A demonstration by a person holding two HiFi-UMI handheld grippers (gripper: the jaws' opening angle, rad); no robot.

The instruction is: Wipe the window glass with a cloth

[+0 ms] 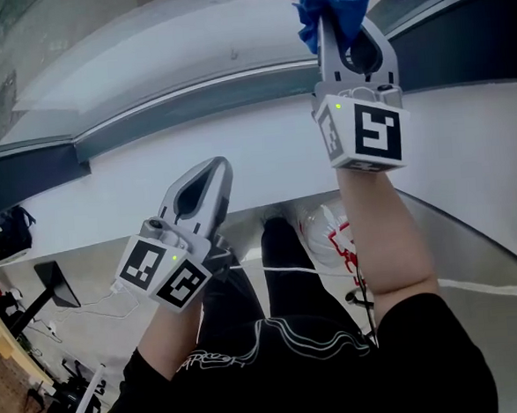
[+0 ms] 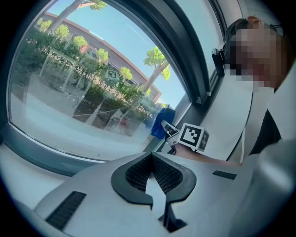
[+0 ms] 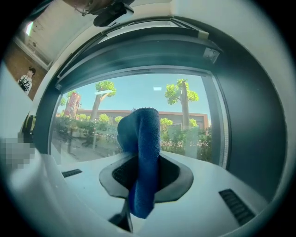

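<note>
A blue cloth (image 1: pixel 329 4) sticks out of my right gripper (image 1: pixel 343 26), which is shut on it and raised up against the lower right part of the window glass (image 1: pixel 142 50). In the right gripper view the cloth (image 3: pixel 143 152) hangs folded between the jaws, close to the glass (image 3: pixel 106 104). My left gripper (image 1: pixel 214 171) is lower and to the left, over the white sill (image 1: pixel 263 148), shut with nothing in it. In the left gripper view its jaws (image 2: pixel 150 173) meet, and the right gripper (image 2: pixel 182 135) with the cloth (image 2: pixel 161 122) shows beyond them by the glass (image 2: pixel 69 88).
A dark grey window frame (image 1: pixel 189 100) runs below the glass and up its right side (image 3: pixel 249 134). Below the sill are the person's dark trousers and white shoes (image 1: pixel 329 231). Stands and cables (image 1: pixel 52 291) crowd the floor at lower left.
</note>
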